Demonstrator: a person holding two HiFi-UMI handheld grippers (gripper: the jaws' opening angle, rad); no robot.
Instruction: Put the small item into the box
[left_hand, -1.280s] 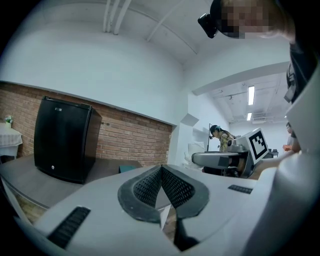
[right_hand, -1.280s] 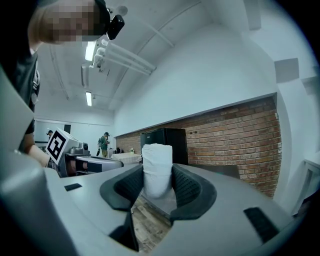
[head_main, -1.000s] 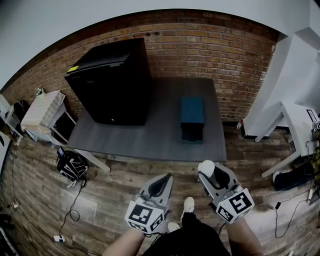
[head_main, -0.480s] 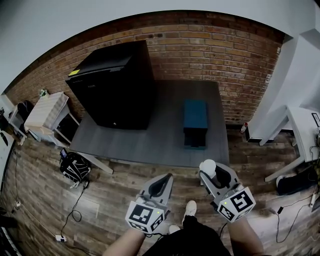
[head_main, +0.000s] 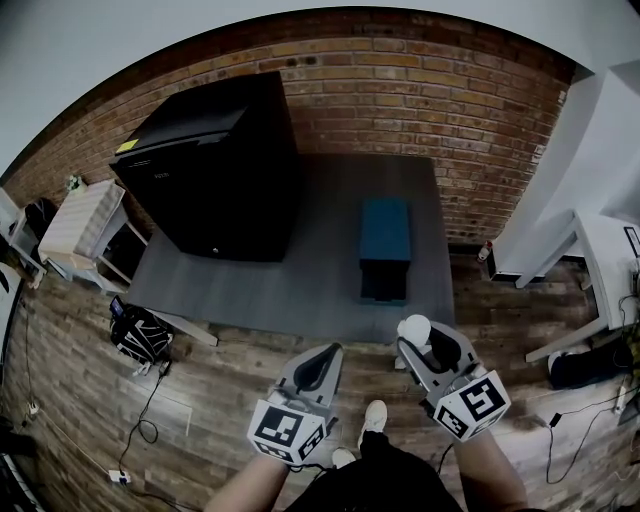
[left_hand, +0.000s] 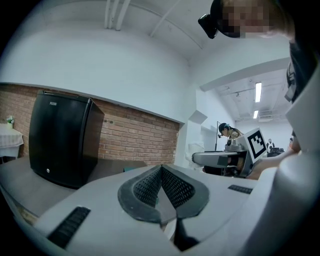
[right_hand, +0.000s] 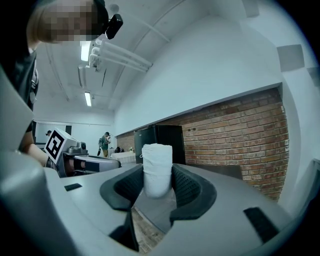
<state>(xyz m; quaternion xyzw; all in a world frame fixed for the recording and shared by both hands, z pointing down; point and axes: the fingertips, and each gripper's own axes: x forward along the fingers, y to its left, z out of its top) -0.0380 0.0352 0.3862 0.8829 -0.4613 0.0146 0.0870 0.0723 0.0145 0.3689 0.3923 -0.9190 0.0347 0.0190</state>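
Five lots, as I log them: table (head_main: 320, 275) bearing black cabinet (head_main: 215, 170) and teal box (head_main: 385, 232); left tongs (head_main: 320, 362) pinched together, empty; right tongs (head_main: 432, 345) clamping white roll (head_main: 413, 331), short of the table. Carry stage, I judge; next, reach over box, release.

Black cabinet (head_main: 215, 165) sits on the left of grey table (head_main: 320, 275), backed against brick wall (head_main: 400, 90). White side table (head_main: 80, 225) far left. Backpack (head_main: 138, 335) on wood floor (head_main: 230, 380) by the table corner, cable (head_main: 140, 425) just beside it. White desk (head_main: 600, 250) right.
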